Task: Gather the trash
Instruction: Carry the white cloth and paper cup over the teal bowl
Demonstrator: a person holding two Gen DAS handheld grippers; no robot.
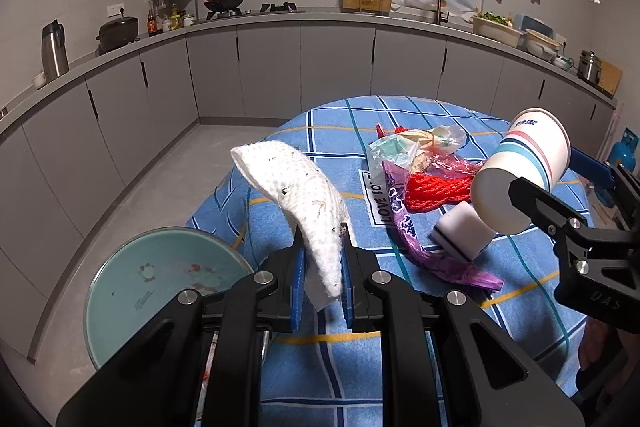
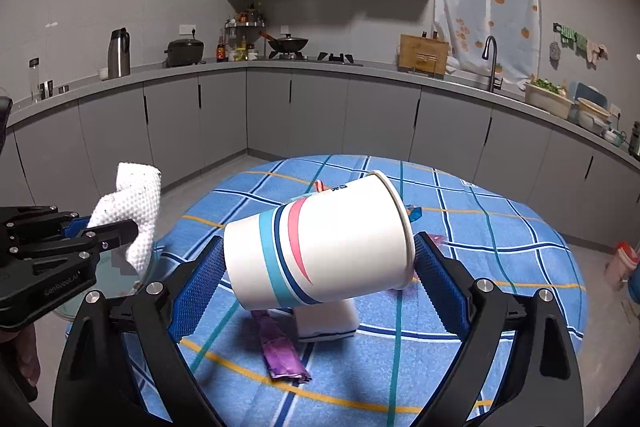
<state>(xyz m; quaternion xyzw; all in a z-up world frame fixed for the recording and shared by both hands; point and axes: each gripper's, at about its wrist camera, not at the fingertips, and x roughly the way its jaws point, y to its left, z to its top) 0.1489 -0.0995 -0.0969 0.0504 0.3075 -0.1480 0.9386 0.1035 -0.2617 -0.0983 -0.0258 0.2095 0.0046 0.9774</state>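
The round surface (image 2: 500,259), draped in a blue checked cloth, carries what is left of the litter. Above its near edge the right gripper (image 2: 320,263) holds a white paper cup with pink, teal and navy stripes (image 2: 320,247). The cup lies on its side in the air, base to one blue pad and rim to the other, so the fingers (image 2: 196,287) stand wide but are pressing on it end to end. I judge it light, thin-walled and easy to crush; squeezing along its length, as here, is kinder than pinching the wall, though a smooth rim could slip off the pad.

Left of the cup, the left gripper (image 1: 322,279) has its fingers nearly closed on a white, dimpled, speckled paper towel (image 1: 296,195), which arches up and over from the pads. It looks soft, limp and almost weightless; any fold will do as a hold.

Just under the cup sits a white foam block with a dark stripe (image 1: 460,233), likely squashy and light, best taken across its flat sides. Beside it lies a purple foil wrapper (image 1: 416,239), thin and slippery, and beyond the cup a heap of red net and clear plastic bags (image 1: 424,179).

Both grippers tilt gently downward, side by side, the left hanging near a pale green glass-topped stool (image 1: 132,279).
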